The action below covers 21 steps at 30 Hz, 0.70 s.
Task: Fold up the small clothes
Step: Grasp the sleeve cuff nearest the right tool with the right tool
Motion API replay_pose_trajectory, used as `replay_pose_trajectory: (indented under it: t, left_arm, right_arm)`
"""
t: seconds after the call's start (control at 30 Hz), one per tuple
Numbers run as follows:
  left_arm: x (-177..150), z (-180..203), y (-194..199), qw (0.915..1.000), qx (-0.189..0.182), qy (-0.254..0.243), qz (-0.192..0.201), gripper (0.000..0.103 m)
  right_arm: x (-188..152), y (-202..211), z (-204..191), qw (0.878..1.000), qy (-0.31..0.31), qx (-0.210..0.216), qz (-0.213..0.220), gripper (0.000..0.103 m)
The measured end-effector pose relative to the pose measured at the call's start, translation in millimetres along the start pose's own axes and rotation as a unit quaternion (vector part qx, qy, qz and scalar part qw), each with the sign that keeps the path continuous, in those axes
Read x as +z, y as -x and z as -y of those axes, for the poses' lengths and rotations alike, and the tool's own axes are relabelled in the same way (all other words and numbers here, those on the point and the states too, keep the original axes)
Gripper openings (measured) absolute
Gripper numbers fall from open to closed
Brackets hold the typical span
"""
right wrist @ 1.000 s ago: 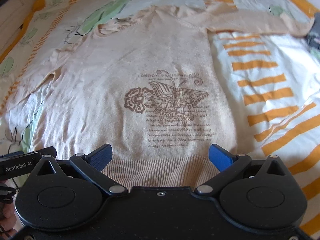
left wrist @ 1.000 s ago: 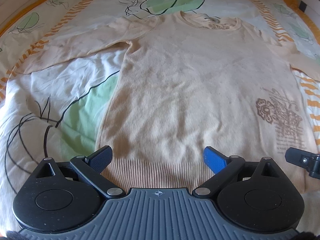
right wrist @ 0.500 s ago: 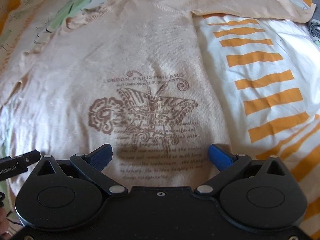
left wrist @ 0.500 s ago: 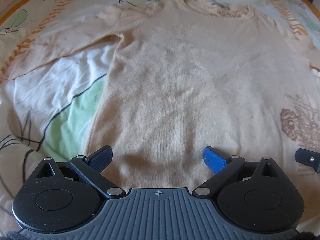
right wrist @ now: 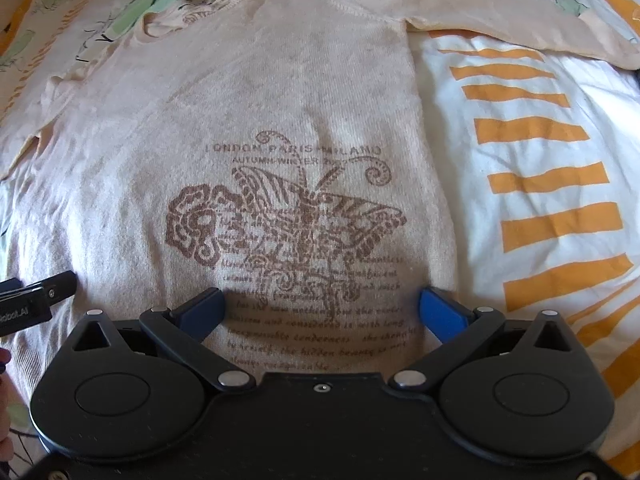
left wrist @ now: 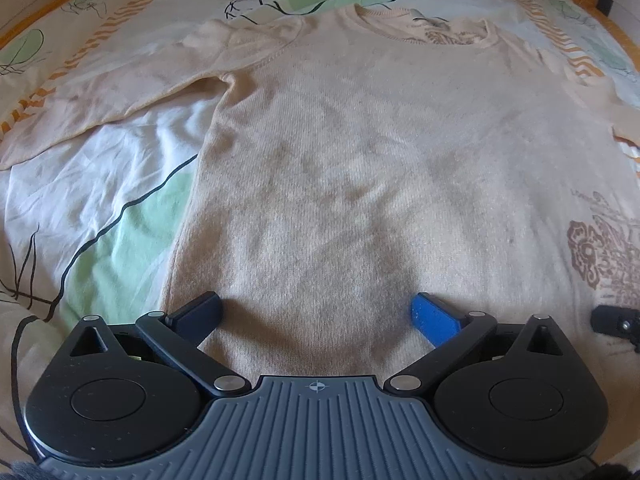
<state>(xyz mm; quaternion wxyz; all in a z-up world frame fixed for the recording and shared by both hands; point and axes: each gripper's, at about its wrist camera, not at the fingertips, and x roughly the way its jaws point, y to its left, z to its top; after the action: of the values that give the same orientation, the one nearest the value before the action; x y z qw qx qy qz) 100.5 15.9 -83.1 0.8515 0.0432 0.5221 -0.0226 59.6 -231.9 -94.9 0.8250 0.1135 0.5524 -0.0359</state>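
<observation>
A cream long-sleeved sweater lies flat on the bed, neck far, both sleeves spread outward. A brown butterfly print with lines of text marks its lower right front. My left gripper hovers open over the lower left of the body, with nothing between its fingers. Over the printed area my right gripper is open too, and its blue fingertips straddle the text lines. The right gripper's tip shows at the right edge of the left wrist view. The hem is hidden under both grippers.
The bedsheet is white with green leaf shapes and black lines on the left, and orange stripes on the right. The left sleeve runs to the far left, the right sleeve to the far right.
Both grippers have moved forward up the sweater, from over the ribbed hem to over the body; the hem has left view. Both stay open.
</observation>
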Motion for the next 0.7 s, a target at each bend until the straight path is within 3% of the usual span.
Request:
replay_pose_trajectory:
  t: [0.2, 0.23, 0.3, 0.47, 0.7]
  left_arm:
    - [8.1, -1.3, 3.8, 0.9998, -0.002, 0.009, -0.016, 0.102]
    - [10.9, -2.5, 6.1, 0.9998, 0.001, 0.015, -0.012, 0.101]
    - [17.2, -2.8, 12.1, 0.9996, 0.017, 0.019, 0.010, 0.097]
    - [42.9, 2.5, 13.3, 0.9992, 0.021, 0.011, 0.033, 0.097]
    - [68.3, 22.4, -6.8, 0.9987, 0.034, -0.025, 0.028, 0.096]
  right_arm:
    - [4.3, 17.8, 18.4, 1.000, 0.008, 0.027, -0.003, 0.098]
    - [7.7, 23.5, 23.1, 0.999, -0.003, 0.034, 0.000, 0.093]
    - [18.7, 36.6, 38.3, 0.999, -0.018, 0.036, 0.014, 0.092]
    - [60.8, 62.5, 87.6, 0.996, -0.026, -0.032, 0.080, 0.093]
    - [131.1, 57.3, 195.2, 0.979, -0.135, -0.079, 0.130, 0.093]
